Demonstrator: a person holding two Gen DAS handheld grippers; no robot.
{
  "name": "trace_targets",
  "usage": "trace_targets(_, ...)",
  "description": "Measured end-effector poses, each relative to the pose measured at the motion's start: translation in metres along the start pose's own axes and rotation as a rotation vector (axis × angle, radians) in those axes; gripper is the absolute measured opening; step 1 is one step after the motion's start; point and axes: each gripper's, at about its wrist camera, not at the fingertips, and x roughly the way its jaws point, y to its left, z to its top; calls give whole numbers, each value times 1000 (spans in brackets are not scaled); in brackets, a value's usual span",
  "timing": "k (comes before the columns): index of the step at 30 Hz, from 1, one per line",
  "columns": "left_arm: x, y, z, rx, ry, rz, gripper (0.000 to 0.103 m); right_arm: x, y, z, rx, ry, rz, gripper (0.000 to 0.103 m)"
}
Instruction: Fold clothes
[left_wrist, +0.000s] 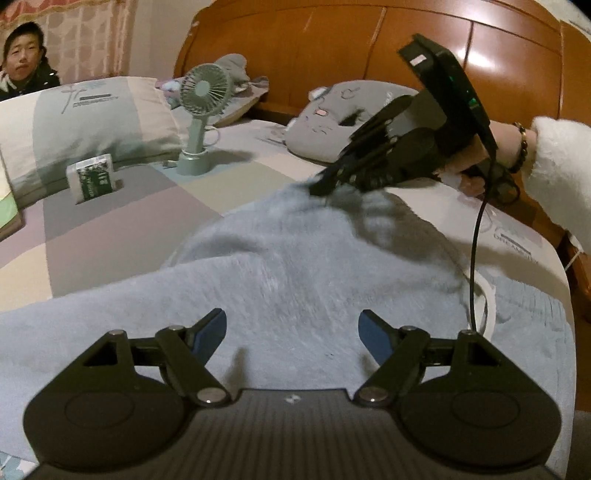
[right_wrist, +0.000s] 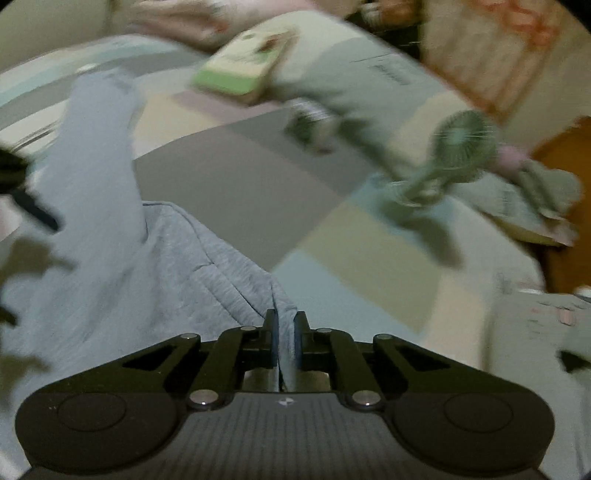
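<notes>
**A:** Fleece, pale blue and thick-piled: that garment (left_wrist: 288, 266) will be soft and floppy in your grip, light enough to lift by an edge, and it will sag and drag rather than hold any shape. It lies spread over the patchwork bed (left_wrist: 122, 221), on the near side of the desk fan (left_wrist: 201, 118).

**B:** And your left gripper (left_wrist: 291, 328)?

**A:** Its fingers (left_wrist: 210, 328) stand wide apart with nothing between them, low over the near part of the cloth. Pile this deep may slip from a shallow pinch, so I'd judge a hem or seam edge the better place to take hold, with a good bite of fabric.

**B:** Which way does the garment run?

**A:** Its long axis looks to run from your left gripper toward the headboard side of the fan, narrowing to a raised peak there. In the right wrist view a narrower strip, perhaps a sleeve or leg, trails away on the side far from the fan; blur keeps me from saying which.

**B:** And the right gripper (right_wrist: 286, 336)?

**A:** Closed narrow, clamping a fold of the blue fleece at that peak, pulling it into a ridge. Your hand (left_wrist: 469, 173) grips its handle, on the side of the peak away from the fan.
</notes>
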Motion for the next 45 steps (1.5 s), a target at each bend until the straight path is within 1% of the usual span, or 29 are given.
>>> trace_targets(2, -1, 4, 0, -10, -3, 9, 79, 3, -10, -3, 49, 1, -41, 10)
trace_targets(4, -2, 8, 0, -20, -7, 19, 79, 12, -15, -8, 91, 23, -64, 10)
trace_targets(7, -4, 13, 0, -35, -12, 33, 79, 38, -17, -13, 131, 85, -85, 11)
trace_targets(10, -3, 22, 0, -54, -2, 46, 79, 56, -24, -17, 201, 156, -126, 13)
trace_targets(11, -2, 24, 0, -58, 7, 61, 79, 53, -26, -18, 224, 153, -127, 15)
trace_targets(13, 1, 29, -1, -66, 25, 91, 79, 37, -37, -18, 293, 112, -99, 18)
trace_targets(14, 2, 32, -2, -70, 33, 106, 79, 28, -41, -18, 323, 91, -89, 22)
trace_targets(15, 3, 34, -2, -73, 41, 120, 79, 18, -46, -19, 346, 73, -78, 31)
trace_targets(16, 2, 35, -2, -72, 41, 123, 79, 9, -50, -21, 360, 59, -73, 34)
trace_targets(17, 2, 36, -2, -72, 41, 127, 79, 4, -52, -22, 366, 56, -77, 42)
trace_targets(20, 2, 38, -2, -71, 43, 133, 80, -1, -58, -36, 374, 91, -88, 46)
trace_targets(21, 2, 38, -2, -71, 44, 133, 81, 1, -59, -42, 370, 108, -92, 50)
trace_targets(23, 4, 39, -3, -71, 46, 132, 81, 7, -59, -55, 358, 129, -92, 54)
trace_targets(25, 5, 39, -3, -71, 48, 130, 81, 12, -63, -69, 369, 128, -77, 54)
trace_targets(27, 6, 39, -4, -71, 50, 129, 81, 19, -68, -81, 418, 111, -44, 54)
trace_targets(29, 7, 39, -4, -71, 52, 128, 81, 31, -68, -91, 436, 102, -9, 54)
trace_targets(31, 8, 40, -4, -71, 54, 126, 81, 39, -65, -96, 450, 70, 5, 53)
trace_targets(32, 9, 39, -4, -70, 52, 122, 81, 41, -64, -97, 461, 50, 11, 47)
trace_targets(33, 9, 39, -4, -70, 50, 121, 81, 42, -63, -97, 468, 37, 11, 33)
trace_targets(34, 9, 39, -4, -69, 50, 123, 81, 40, -60, -95, 463, 39, -2, 24)
trace_targets(35, 9, 40, -5, -69, 49, 125, 81, 38, -57, -92, 451, 45, -26, 12)
trace_targets(36, 8, 40, -5, -72, 46, 128, 81, 35, -55, -89, 428, 59, -79, 10)
trace_targets(37, 8, 41, -5, -78, 46, 134, 81, 33, -58, -87, 426, 72, -136, 10)
trace_targets(38, 8, 42, -4, -83, 50, 140, 81, 31, -65, -87, 456, 88, -193, 10)
trace_targets(39, 8, 43, -4, -83, 52, 146, 81, 28, -73, -88, 500, 105, -225, 11)
trace_targets(41, 6, 45, -4, -83, 55, 160, 81, 13, -82, -92, 584, 94, -213, 12)
trace_targets(43, 4, 48, -4, -85, 55, 170, 81, -14, -76, -92, 622, 33, -165, 17)
trace_targets(44, 3, 49, -4, -88, 55, 174, 81, -27, -71, -92, 636, 11, -147, 25)
trace_targets(45, 2, 51, -4, -91, 55, 179, 81, -38, -61, -92, 637, 11, -142, 30)
